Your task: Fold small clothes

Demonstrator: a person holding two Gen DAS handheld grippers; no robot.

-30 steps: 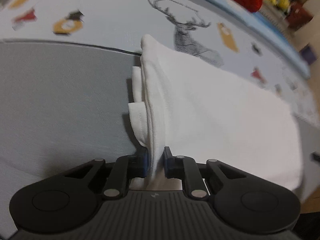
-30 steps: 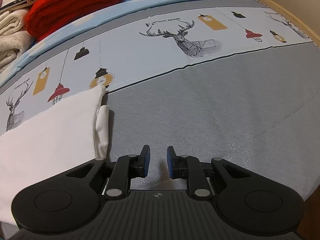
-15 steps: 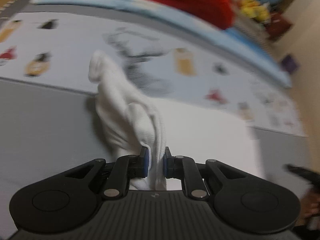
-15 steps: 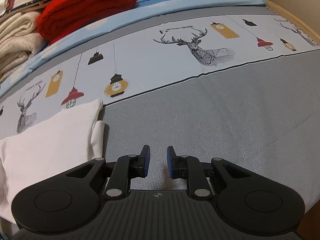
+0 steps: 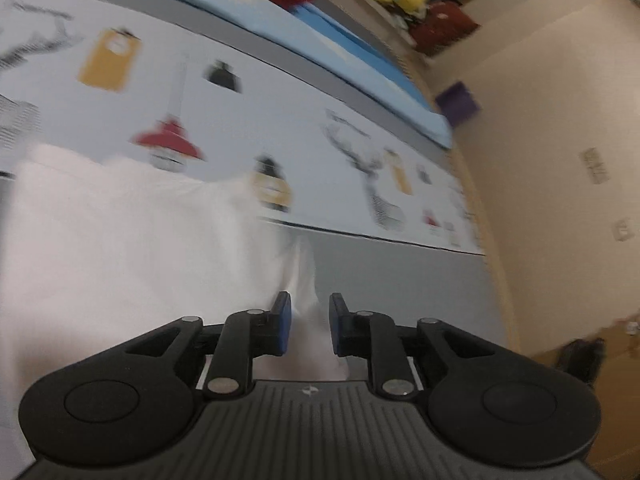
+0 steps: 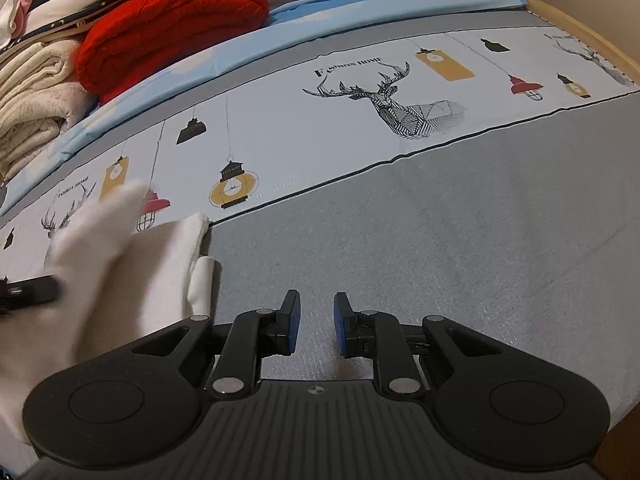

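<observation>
Left wrist: I've swung my left gripper [image 5: 306, 322] rightward, jaws opening off the shirt [image 5: 120, 248] fold, lower centre; right gripper [image 6: 316, 322] spread, idle.

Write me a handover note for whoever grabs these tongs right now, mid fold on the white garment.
Left tongs: jaws opening, a bunch of the white garment between them, pads no longer pinching it.
Right tongs: part open, empty, above the grey bedspread just right of the garment.
Garment lies on the bed's left side, across the grey and printed bands; its far corner is blurred in the right wrist view.
Done: one fold brought across, by how it lies.
Left: clear the left tongs, flatten, check edges, likely fold again.
</observation>
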